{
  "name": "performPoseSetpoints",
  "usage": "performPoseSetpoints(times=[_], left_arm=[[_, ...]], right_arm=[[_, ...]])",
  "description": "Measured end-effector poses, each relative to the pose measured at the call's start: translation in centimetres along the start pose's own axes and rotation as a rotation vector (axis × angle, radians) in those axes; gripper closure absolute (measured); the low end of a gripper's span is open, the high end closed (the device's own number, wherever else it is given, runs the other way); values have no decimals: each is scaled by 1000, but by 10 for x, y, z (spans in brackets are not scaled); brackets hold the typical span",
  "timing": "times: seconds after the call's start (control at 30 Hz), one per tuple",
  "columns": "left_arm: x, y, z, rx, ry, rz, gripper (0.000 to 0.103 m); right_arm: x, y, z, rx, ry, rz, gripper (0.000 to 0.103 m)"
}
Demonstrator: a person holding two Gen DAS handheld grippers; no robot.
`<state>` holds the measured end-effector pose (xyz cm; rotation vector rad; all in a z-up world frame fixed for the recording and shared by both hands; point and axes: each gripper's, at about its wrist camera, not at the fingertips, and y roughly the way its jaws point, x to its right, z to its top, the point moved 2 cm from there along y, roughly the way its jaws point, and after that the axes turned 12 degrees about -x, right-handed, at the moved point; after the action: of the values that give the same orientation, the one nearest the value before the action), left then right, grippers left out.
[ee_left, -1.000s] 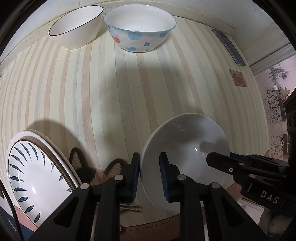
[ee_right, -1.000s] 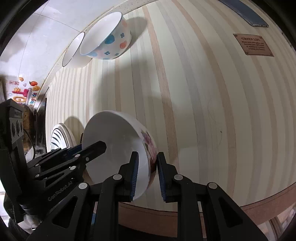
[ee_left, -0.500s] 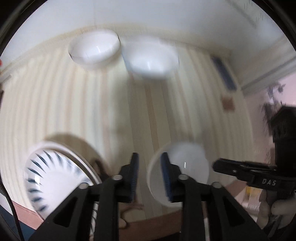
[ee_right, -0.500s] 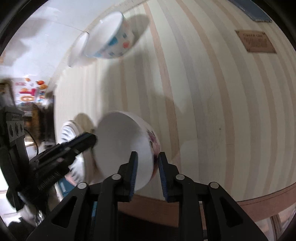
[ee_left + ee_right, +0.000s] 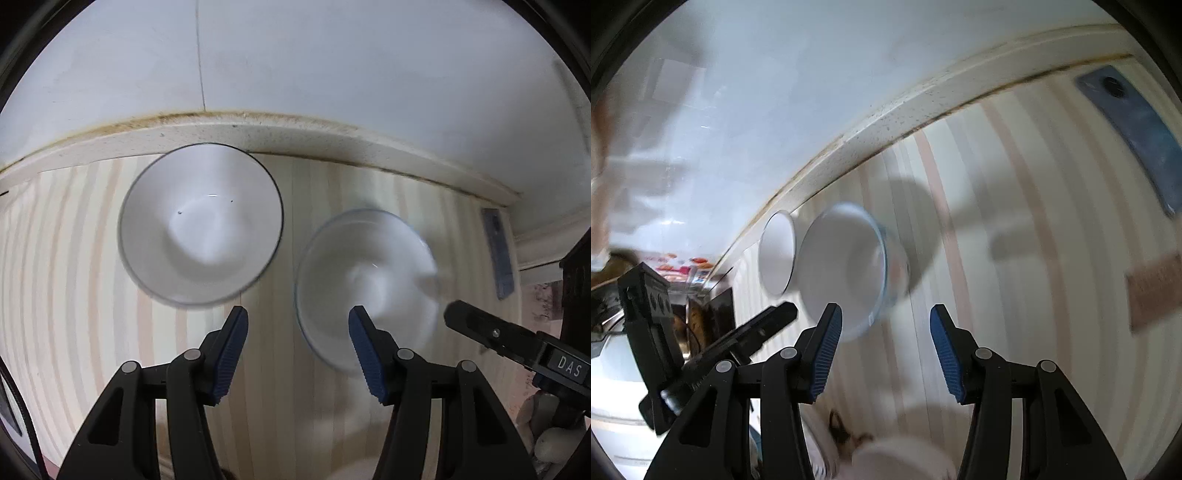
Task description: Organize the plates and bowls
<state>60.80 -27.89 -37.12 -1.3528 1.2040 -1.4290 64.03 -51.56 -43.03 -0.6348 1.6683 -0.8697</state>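
A white bowl with a thin dark rim (image 5: 201,225) and a blue-rimmed bowl (image 5: 364,273) stand side by side on the striped table near the back wall. My left gripper (image 5: 297,349) is open and empty, hovering just short of the gap between them. My right gripper (image 5: 884,349) is open and empty too, near the blue-rimmed bowl (image 5: 846,266), with the dark-rimmed bowl (image 5: 777,253) behind it. A white bowl (image 5: 901,459) sits blurred at the bottom edge below my right gripper.
A dark phone (image 5: 1137,129) lies at the table's back right, also in the left wrist view (image 5: 498,254). A brown label (image 5: 1152,291) is on the table to the right. The speckled back ledge (image 5: 295,129) and white wall lie close behind the bowls.
Both grippers let go of the flowered white bowl and opened. Both moved forward toward the two bowls at the back, which now look much closer. The patterned plate has left the left view.
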Motion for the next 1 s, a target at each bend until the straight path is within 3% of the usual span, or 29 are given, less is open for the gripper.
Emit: performPoseSetpoints(times=[0.07,0.13,0.17,0.23,0.37,0.7,1.0], left_arm=[[0,13,7,-29,-3,-14,53],[0,19,11,-25,-3,-9,81],[1,21,12,-25,8,-14,84],[8,23,12,-16,23,-7,90],[17,23,11,6,41,21,90],[21,2,2,43,67,8,90],[36,-34,-44,87,128,-14,90]], right_arm=[[0,14,14,-14,2,-19,54],[-2,31,20,-29,1,-39,66],[-1,36,21,-34,6,-52,79],[-1,44,21,-32,1,-64,85],[-4,44,17,-13,-14,-91,85],[-14,38,12,3,-29,-125,85],[-23,-6,-34,55,-58,-144,85]])
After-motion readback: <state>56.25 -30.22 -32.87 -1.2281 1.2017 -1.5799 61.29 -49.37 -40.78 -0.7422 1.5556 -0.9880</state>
